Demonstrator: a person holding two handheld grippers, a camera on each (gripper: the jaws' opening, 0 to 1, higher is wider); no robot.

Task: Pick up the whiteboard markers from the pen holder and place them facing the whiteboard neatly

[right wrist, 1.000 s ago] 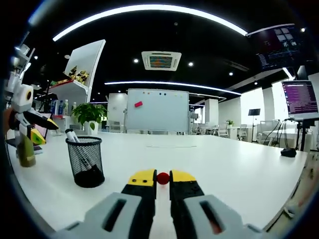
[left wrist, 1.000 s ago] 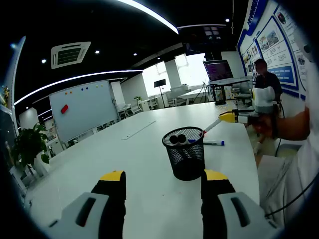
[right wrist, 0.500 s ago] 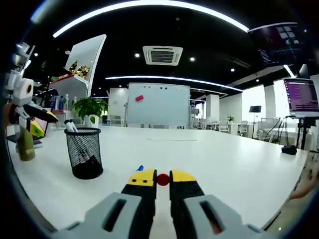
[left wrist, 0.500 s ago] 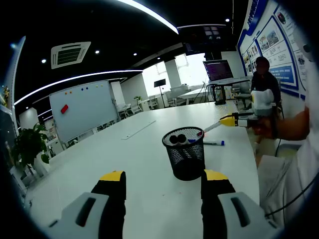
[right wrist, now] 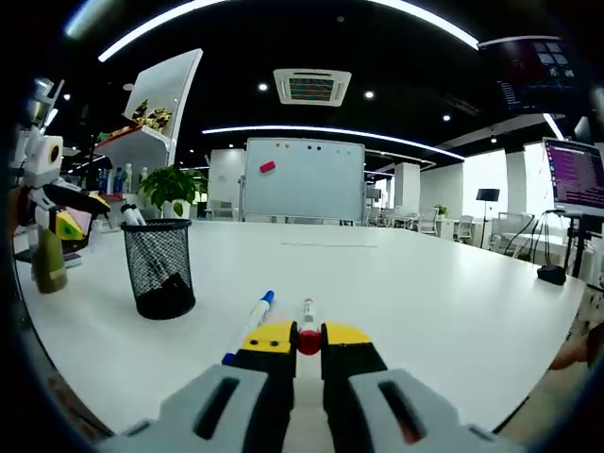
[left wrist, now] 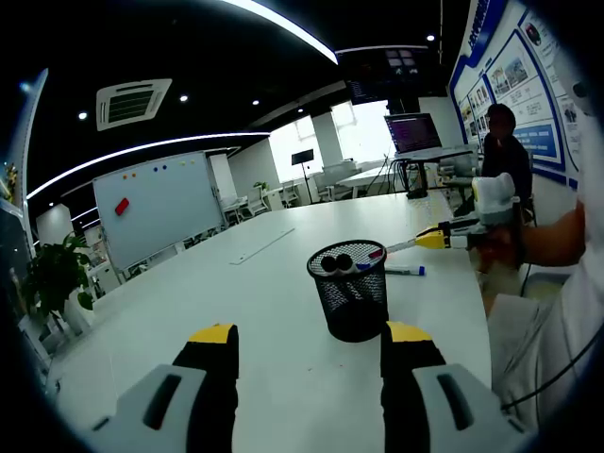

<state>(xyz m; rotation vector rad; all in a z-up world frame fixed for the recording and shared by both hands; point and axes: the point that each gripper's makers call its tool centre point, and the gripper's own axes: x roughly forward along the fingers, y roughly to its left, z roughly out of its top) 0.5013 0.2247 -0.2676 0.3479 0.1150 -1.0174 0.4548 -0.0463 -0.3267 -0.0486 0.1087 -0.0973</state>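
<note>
Presently, the right tongs (right wrist: 308, 338) are seen closed on a red-capped marker (right wrist: 308, 316), which is held low over the white worktop (right wrist: 425, 302) and pointed toward the whiteboard (right wrist: 304, 181) at the far end. Just beside it to the left, a blue-capped marker (right wrist: 256, 313) is observed lying on the worktop, likewise aimed at the whiteboard. The black mesh pen holder (right wrist: 159, 268) is found standing further left, with markers protruding from its top. The left tongs (left wrist: 307, 344) are noted spread wide apart and empty, held short of the pen holder (left wrist: 349, 291), in which two black marker ends (left wrist: 336, 264) are visible. A potted plant (right wrist: 168, 189) is recorded behind.
</note>
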